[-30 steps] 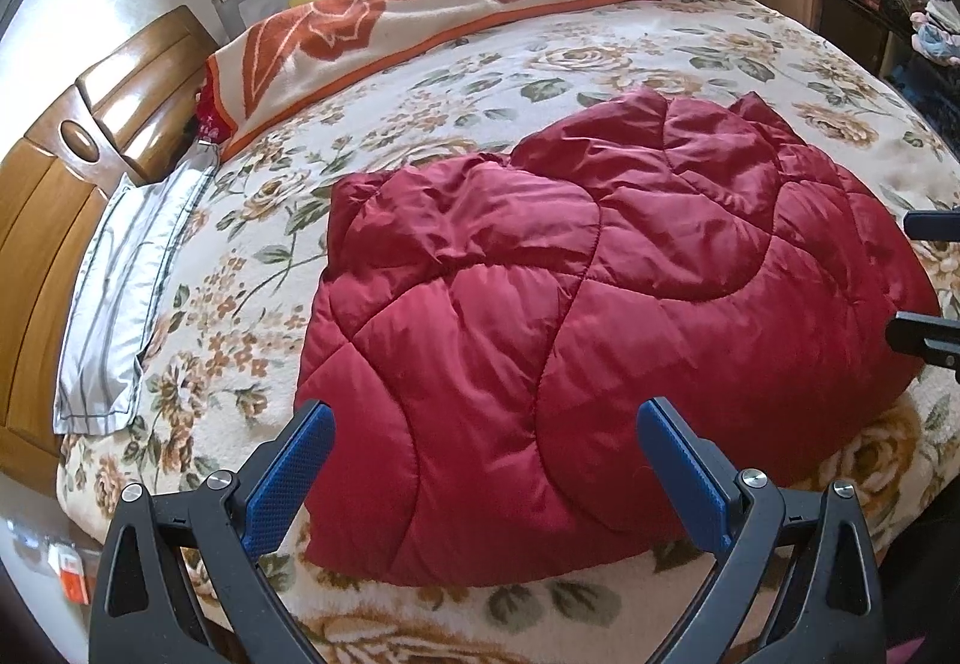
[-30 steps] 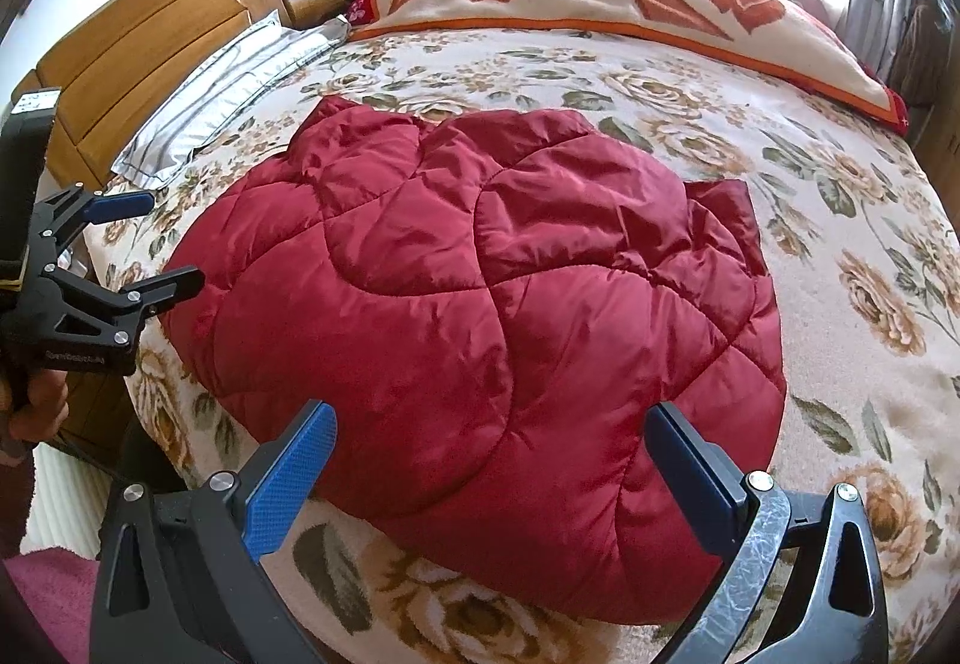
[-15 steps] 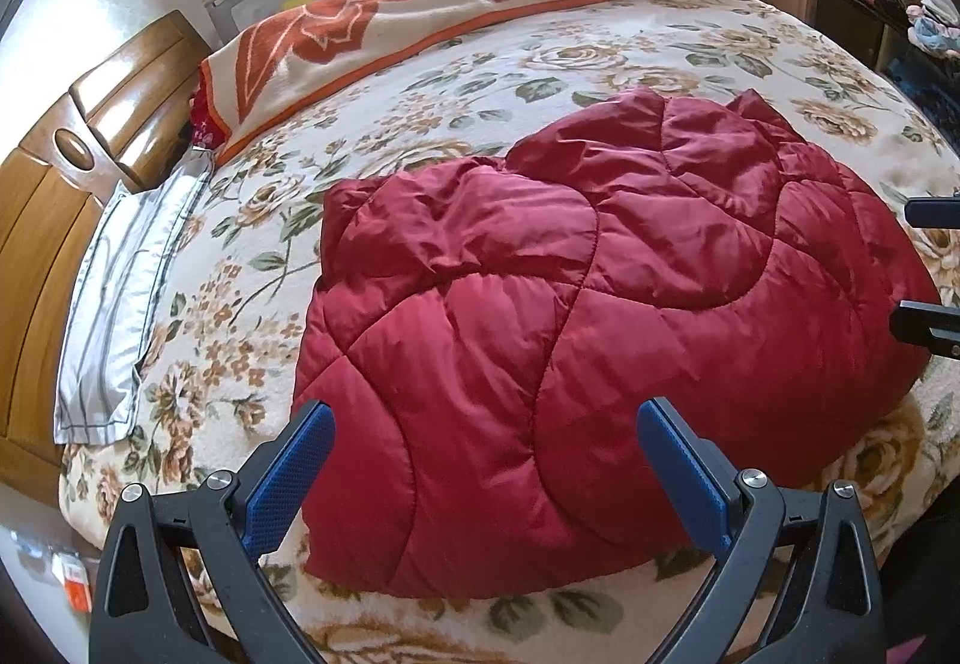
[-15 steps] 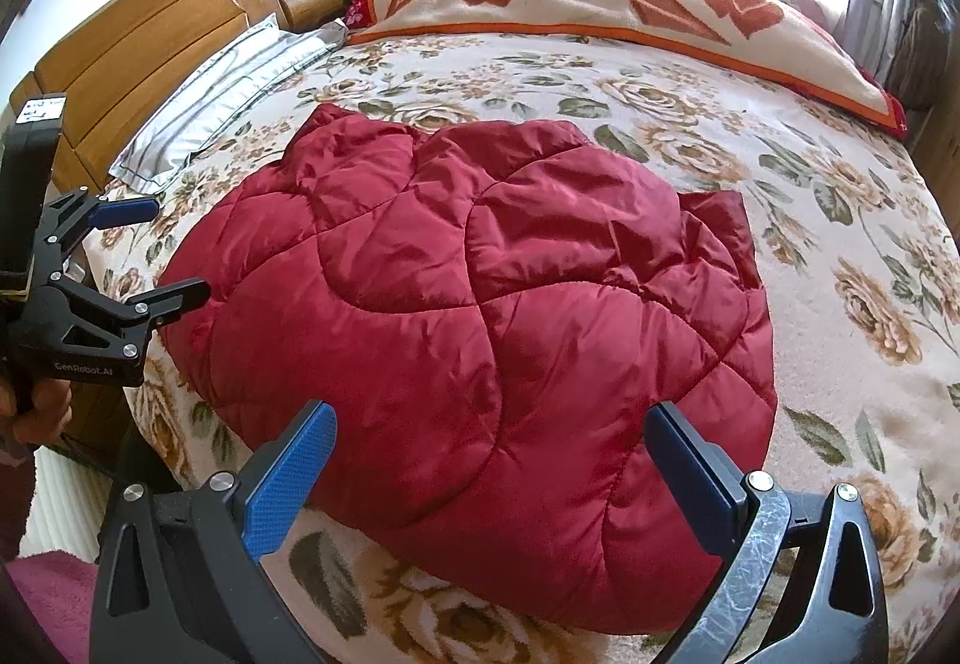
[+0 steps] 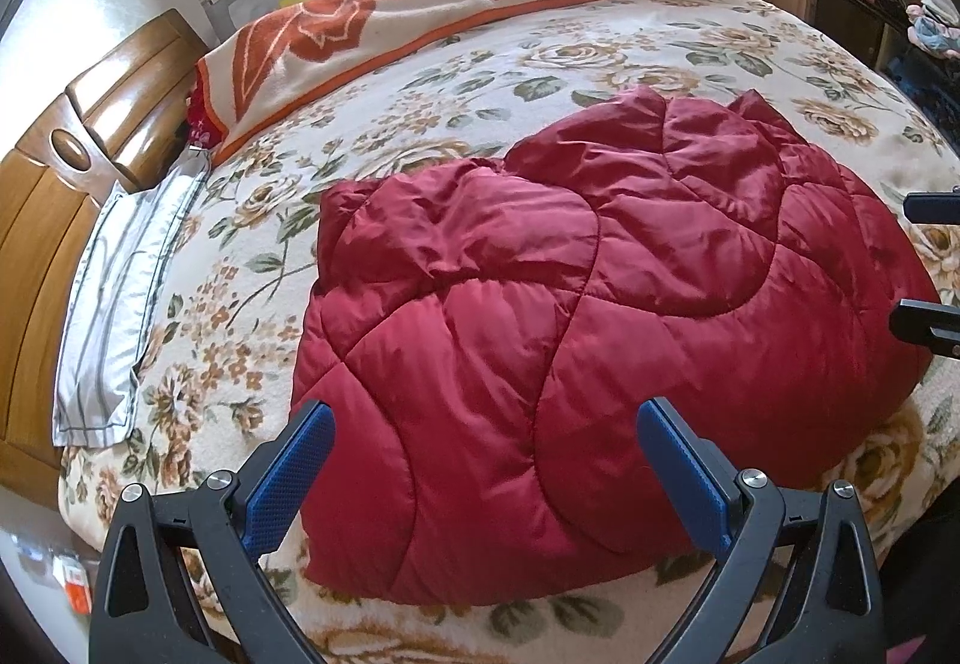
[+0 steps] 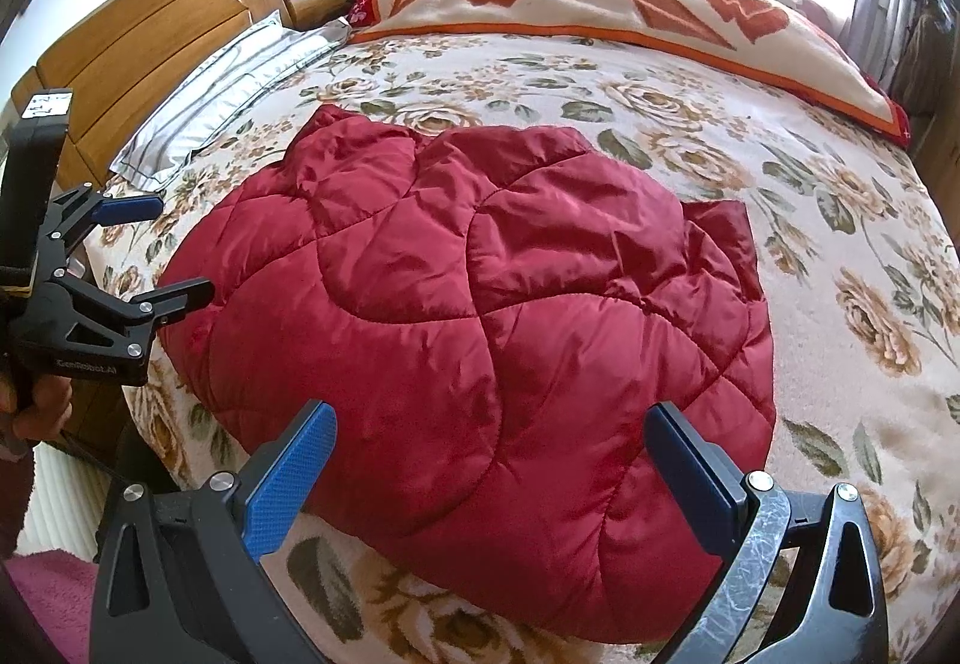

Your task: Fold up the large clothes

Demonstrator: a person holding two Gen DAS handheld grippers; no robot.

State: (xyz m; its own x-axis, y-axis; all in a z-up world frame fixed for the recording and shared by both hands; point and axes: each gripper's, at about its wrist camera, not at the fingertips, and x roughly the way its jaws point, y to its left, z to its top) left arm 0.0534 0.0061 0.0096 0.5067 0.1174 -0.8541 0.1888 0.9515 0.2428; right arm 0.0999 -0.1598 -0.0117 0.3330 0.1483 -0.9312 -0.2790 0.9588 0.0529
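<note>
Both sets of jaws stand wide apart and hold nothing. We see our left gripper [image 5: 485, 469] at the bottom of the left wrist view, its blue pads spread over the near edge of the red quilted garment [image 5: 600, 340]. Our right gripper [image 6: 489, 475] sits the same way at the bottom of the right wrist view, with the same garment [image 6: 480, 340] beyond its fingers, and neither pair touches the fabric as far as we can tell.

The garment lies in a puffy heap on the floral bedspread [image 5: 456, 82], filling the middle of both frames, close to the near edge of the bed. Which part of the garment is which, we cannot make out.

Reading now: at the left of the right wrist view the left gripper [image 6: 171, 250] shows side-on, and its black body carries small pale lettering that looks like "GenRobot.AI", though it is tiny. A white label on the top of that tool is too small to read.

An orange-and-cream folded blanket [image 6: 600, 4] runs along the upper part of the frame, a grey striped pillow [image 6: 228, 88] lies at upper left against the wooden headboard [image 6: 150, 22]. In the left wrist view only the tips of the right gripper's fingers [image 5: 930, 316] poke in at the right edge; the rest is cut off. Shelves in the upper right corner there are too dark to make out.
</note>
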